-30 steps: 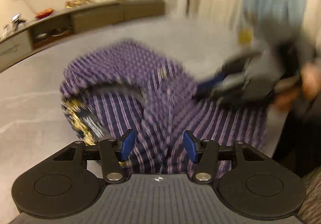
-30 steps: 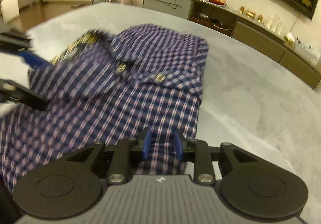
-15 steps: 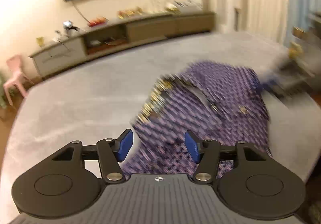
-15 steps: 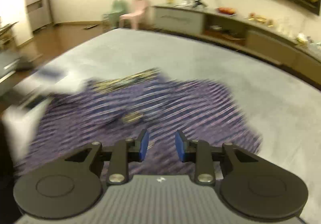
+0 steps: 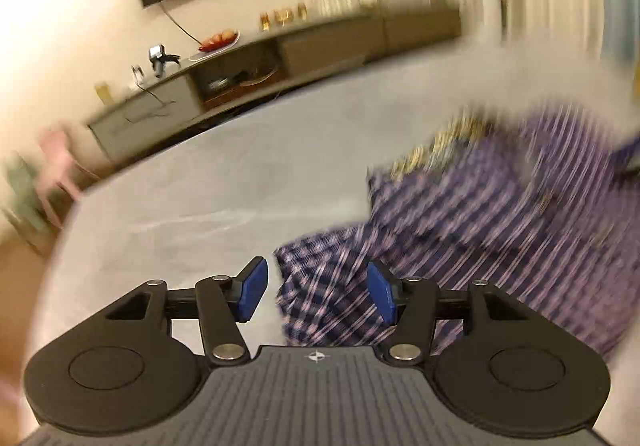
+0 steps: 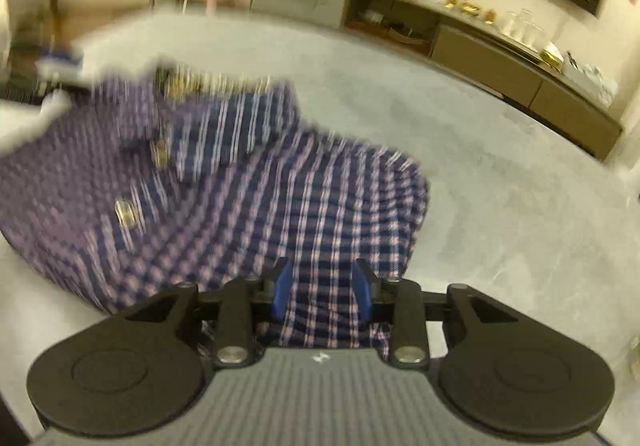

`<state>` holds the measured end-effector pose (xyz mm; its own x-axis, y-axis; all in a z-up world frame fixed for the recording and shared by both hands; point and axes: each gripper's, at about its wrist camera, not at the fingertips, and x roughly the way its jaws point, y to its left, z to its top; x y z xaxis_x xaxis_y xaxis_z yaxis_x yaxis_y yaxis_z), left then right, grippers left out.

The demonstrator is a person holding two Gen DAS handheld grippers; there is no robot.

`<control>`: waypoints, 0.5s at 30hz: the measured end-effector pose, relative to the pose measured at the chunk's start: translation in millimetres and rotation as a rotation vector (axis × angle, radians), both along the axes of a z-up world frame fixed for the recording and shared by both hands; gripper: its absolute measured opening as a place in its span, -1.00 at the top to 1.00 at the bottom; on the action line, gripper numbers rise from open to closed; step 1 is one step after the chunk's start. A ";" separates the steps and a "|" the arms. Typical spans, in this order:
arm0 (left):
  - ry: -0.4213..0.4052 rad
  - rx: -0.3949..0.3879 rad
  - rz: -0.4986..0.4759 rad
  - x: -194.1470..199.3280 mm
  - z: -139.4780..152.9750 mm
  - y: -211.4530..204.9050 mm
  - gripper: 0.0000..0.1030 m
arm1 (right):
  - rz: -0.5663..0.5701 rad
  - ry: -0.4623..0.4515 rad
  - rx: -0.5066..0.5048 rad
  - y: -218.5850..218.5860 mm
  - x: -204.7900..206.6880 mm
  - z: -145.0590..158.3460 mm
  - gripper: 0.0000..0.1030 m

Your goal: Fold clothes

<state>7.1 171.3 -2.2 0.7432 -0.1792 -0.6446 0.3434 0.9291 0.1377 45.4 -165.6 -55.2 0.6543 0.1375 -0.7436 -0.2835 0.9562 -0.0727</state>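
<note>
Only on right wrist view, shirt buttons.

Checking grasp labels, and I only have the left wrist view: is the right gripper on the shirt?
Observer: The right gripper is at the shirt's near edge, with plaid cloth lying between its jaws.
Operator: Clamped?
Observer: No. The jaws stand apart with a gap, and the cloth there looks flat, not pinched.
Operator: Which side faces up?
Observer: The front. Two gold buttons show on it.
</note>
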 end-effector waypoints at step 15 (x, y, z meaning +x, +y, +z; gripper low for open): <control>0.036 -0.061 0.012 25.1 -25.1 11.9 -0.42 | -0.070 0.019 0.129 -51.3 29.7 10.5 -0.17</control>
<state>32.2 183.2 -27.2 0.7222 -0.2099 -0.6591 0.3355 0.9396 0.0683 75.1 -216.8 -44.7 0.6516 0.1869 -0.7352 -0.2155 0.9748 0.0568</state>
